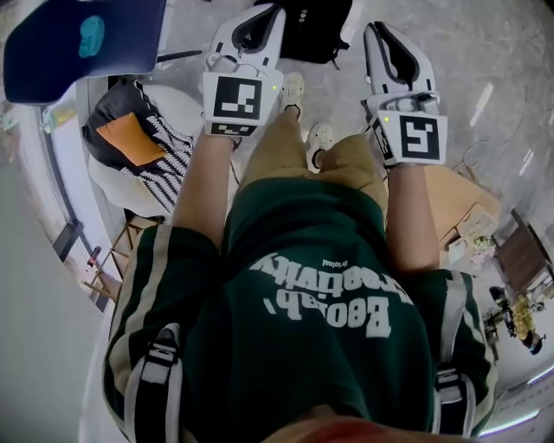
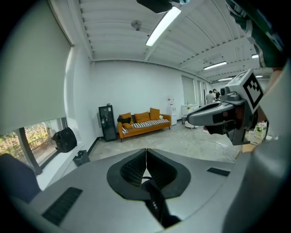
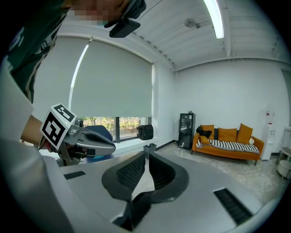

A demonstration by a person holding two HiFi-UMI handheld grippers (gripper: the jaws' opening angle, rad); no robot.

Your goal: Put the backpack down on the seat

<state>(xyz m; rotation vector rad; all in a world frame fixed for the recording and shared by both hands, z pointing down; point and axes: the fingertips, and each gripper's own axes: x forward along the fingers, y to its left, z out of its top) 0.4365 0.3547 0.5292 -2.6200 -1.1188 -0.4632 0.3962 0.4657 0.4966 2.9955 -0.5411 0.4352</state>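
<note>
Grey polished floor (image 1: 511, 78) fills the head view, and the person's dark green shirt (image 1: 320, 260) takes up its lower half. At 10 o'clock sits a blue chair (image 1: 52, 52). Just below it, at 9 o'clock, a white armchair (image 1: 121, 186) holds striped and orange cushions. An orange sofa (image 2: 145, 123) stands against the far wall in both gripper views.

The black backpack (image 1: 316, 35) is at 12 o'clock, over the floor beyond the person's shoes and between the noses of the two grippers, apart from the blue chair. The left gripper (image 1: 268, 9) is at 11 o'clock and the right gripper (image 1: 377, 28) at 1 o'clock, side by side and pointing the same way.

The left jaws meet at their tips, clamped on a backpack strap (image 2: 154, 202) – black with small pale dots – that comes up between the pads from below. The right jaws are likewise together, on the other strap (image 3: 136, 207), also black.
</note>
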